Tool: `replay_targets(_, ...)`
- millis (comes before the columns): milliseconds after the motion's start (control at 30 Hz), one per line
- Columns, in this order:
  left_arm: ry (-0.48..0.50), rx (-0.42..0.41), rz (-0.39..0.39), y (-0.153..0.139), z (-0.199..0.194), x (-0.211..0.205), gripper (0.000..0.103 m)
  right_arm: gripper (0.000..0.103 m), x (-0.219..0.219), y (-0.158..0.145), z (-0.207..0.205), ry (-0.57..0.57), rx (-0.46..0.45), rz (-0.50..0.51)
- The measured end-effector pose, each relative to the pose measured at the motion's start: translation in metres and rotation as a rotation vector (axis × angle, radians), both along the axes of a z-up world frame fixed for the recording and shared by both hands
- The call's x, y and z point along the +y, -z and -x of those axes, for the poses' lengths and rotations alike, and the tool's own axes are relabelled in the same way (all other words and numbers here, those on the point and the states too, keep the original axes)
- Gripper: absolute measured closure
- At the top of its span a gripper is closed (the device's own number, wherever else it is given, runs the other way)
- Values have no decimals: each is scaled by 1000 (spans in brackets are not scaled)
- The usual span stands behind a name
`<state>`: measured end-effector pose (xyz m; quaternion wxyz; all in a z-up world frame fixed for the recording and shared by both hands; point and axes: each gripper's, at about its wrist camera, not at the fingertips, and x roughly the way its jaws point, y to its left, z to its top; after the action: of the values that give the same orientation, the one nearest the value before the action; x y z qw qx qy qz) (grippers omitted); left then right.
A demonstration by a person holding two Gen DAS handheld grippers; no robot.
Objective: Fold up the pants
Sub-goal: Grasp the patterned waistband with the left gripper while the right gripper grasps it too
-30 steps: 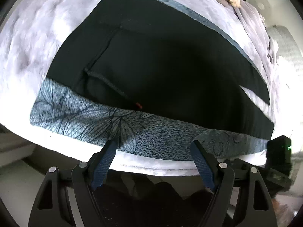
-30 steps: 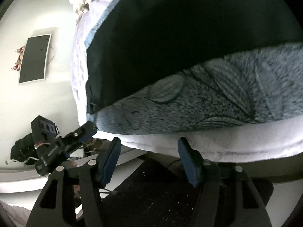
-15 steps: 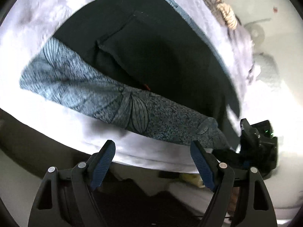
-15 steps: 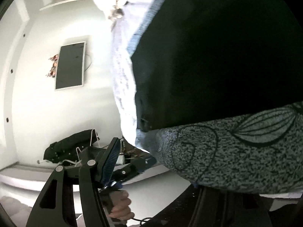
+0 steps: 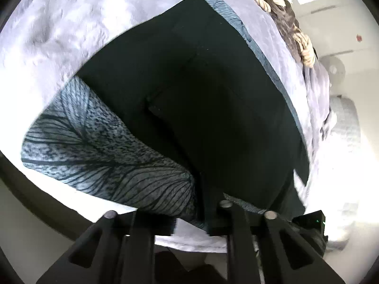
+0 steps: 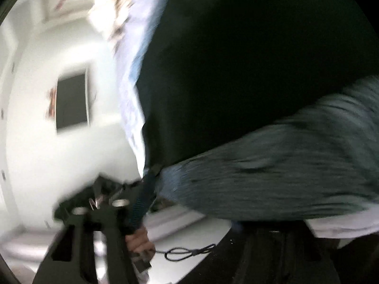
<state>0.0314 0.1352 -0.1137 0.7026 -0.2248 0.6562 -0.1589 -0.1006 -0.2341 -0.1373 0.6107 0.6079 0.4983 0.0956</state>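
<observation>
the left gripper (image 5: 189, 210) pinches the pants (image 5: 213, 99) at their patterned near edge; right gripper (image 6: 189, 203) jaws unreadable. a thin bite risks slipping mid-fold.

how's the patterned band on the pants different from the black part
The patterned band is pale blue-grey with dark leaf-vein lines; the black part is plain and dark. The band runs as a strip along the near edge, while the black part covers the wide middle and shows a seam. The left gripper reaches the cloth at the band's end, not the black middle. Both lie on the pale bedcover.
</observation>
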Motion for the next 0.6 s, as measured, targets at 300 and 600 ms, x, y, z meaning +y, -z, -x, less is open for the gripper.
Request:
replay_targets(300,40,-150,-25,-62,-25,-20,87,95,-35,-68,-27,-4,-141,135)
replay_targets(600,95,-314,-77,-71,-145,-86,70,94,-84,-101,-168,-120,-189,341)
